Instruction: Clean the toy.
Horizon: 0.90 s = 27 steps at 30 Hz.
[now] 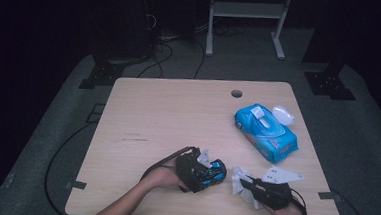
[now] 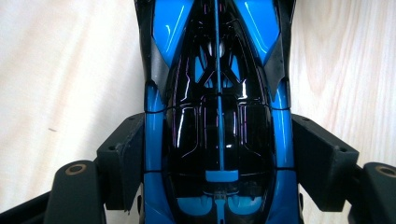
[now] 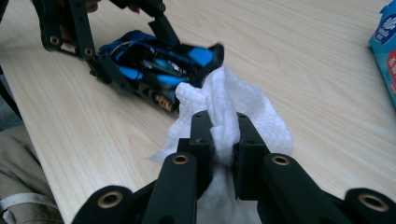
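2 grippers: left fingers (image 2: pixel 119 161) clamp toy car (image 2: pixel 217 112); right fingers (image 3: pixel 201 135) pinch white wipe (image 3: pixel 224 105).

A dim lab: lone wooden table (image 1: pixel 178 112); floor cables (image 1: pixel 156 55); metal stand legs (image 1: pixel 246 21).

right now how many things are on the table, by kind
toy car: 1, blue and black, held in the left claw
wet wipe: 1, white, pinched in the right claw
wipes pack: 1, blue, lid open
total: 3
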### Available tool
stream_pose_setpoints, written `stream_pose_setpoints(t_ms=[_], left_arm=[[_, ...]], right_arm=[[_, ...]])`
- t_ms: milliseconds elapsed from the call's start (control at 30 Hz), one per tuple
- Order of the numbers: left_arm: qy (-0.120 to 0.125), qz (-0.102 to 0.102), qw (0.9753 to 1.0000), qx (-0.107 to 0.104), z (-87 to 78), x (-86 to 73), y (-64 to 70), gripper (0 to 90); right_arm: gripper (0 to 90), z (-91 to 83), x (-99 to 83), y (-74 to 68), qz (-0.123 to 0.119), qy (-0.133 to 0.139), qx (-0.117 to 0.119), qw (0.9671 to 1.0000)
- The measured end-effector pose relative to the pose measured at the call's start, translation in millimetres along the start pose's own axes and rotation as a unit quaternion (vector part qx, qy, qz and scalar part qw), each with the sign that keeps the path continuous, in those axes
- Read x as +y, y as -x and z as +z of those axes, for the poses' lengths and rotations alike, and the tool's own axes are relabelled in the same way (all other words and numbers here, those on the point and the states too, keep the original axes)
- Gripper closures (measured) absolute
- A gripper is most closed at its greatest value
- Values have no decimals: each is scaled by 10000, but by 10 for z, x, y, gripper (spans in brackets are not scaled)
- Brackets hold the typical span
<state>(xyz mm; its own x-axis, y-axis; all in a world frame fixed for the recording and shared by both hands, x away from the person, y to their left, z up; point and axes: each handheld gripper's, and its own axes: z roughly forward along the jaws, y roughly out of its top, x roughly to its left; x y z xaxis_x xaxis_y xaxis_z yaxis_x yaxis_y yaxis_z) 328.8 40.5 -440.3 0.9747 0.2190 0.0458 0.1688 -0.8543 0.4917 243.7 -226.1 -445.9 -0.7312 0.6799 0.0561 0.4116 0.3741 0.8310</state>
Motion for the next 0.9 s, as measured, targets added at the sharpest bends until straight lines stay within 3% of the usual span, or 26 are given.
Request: stream_pose_setpoints(t_ms=[200, 367, 667, 900], left_arm=[[38, -85, 9998, 179, -35, 135, -248, 259], [-93, -86, 9994, 327, 38, 223, -434, 258], [-293, -312, 9982, 428, 216, 180, -669, 258], [-315, -425, 9980, 345, 274, 167, -759, 258]], right_arm=[[800, -28, -8, 65, 90, 47, -57, 9999], [799, -40, -27, 172, 208, 41, -164, 9996], [788, 37, -94, 461, 339, -173, -424, 9984], [649, 92, -192, 601, 446, -323, -411, 9976]])
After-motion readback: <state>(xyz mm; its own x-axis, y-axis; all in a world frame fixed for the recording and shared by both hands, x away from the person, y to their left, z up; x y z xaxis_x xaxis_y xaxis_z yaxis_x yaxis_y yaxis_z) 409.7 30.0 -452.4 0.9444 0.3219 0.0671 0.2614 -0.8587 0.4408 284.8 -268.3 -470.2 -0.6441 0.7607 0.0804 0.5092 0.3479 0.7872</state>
